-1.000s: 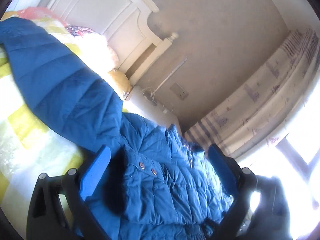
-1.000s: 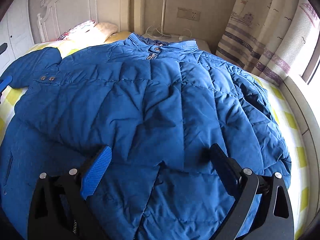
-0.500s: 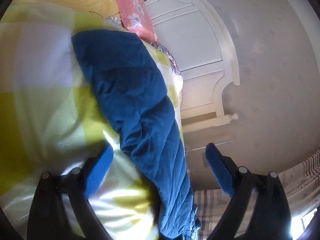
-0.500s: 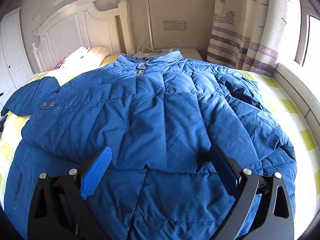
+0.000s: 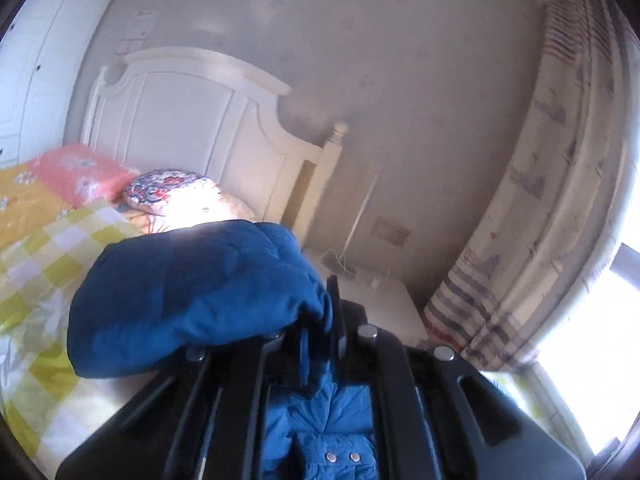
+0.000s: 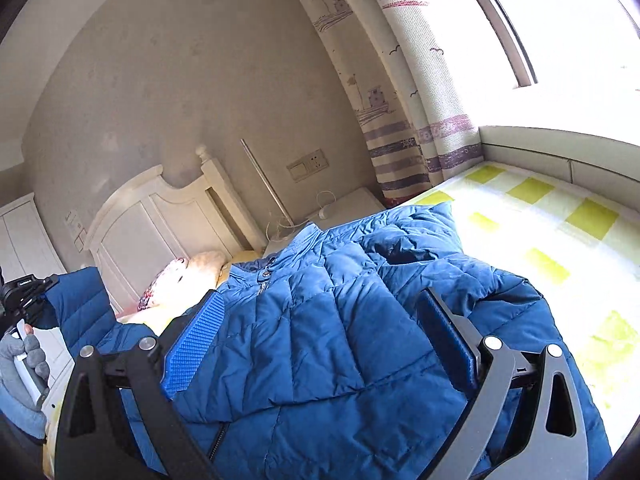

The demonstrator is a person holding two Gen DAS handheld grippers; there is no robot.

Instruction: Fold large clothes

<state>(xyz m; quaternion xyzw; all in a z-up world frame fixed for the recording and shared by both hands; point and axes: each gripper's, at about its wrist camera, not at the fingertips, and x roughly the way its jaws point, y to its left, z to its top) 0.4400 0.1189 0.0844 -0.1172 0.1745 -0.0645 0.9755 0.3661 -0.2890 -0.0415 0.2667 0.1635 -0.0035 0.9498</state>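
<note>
Pinching the cuff end of the blue quilted puffer jacket's sleeve (image 5: 192,300), my left gripper (image 5: 320,320) has its jaws pressed together on the fabric, the sleeve bulging toward nine o'clock. My right gripper (image 6: 320,340) hangs with its jaws spread wide and nothing between them, over the jacket body (image 6: 340,340) lying on the yellow-and-white checked bedspread (image 6: 560,240). A grey-gloved hand (image 6: 24,364) shows at nine o'clock.

Black frames are carrying both grippers, silver screws (image 6: 492,343) studding them beside the blue ribbed pads (image 6: 196,344); a grey knitted glove (image 6: 20,376) is covering the hand.
</note>
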